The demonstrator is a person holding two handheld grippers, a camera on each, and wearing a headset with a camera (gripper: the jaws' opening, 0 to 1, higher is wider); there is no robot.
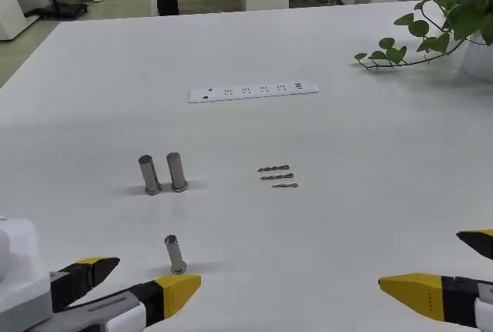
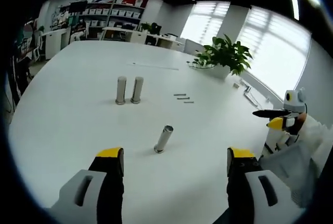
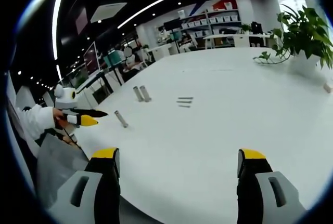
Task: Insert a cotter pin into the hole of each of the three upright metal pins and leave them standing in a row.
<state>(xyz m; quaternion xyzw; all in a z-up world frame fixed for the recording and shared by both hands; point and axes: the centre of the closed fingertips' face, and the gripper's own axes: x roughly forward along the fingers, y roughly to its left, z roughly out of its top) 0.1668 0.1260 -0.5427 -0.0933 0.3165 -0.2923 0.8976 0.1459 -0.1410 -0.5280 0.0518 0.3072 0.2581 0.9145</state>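
Note:
Three upright metal pins stand on the white table (image 1: 370,139): two side by side (image 1: 149,175) (image 1: 177,172) and a third pin (image 1: 175,254) alone nearer to me. To their right lie three small cotter pins (image 1: 277,177) in a stack of rows. My left gripper (image 1: 137,284) is open at the bottom left, just short of the near pin (image 2: 163,139). My right gripper (image 1: 447,269) is open at the bottom right, well clear of the cotter pins (image 3: 183,102). Nothing sits between either pair of yellow-tipped fingers.
A white power strip (image 1: 253,91) lies further back on the table. A potted plant (image 1: 439,16) trails over the far right corner. Chairs and shelves stand beyond the table's far edge.

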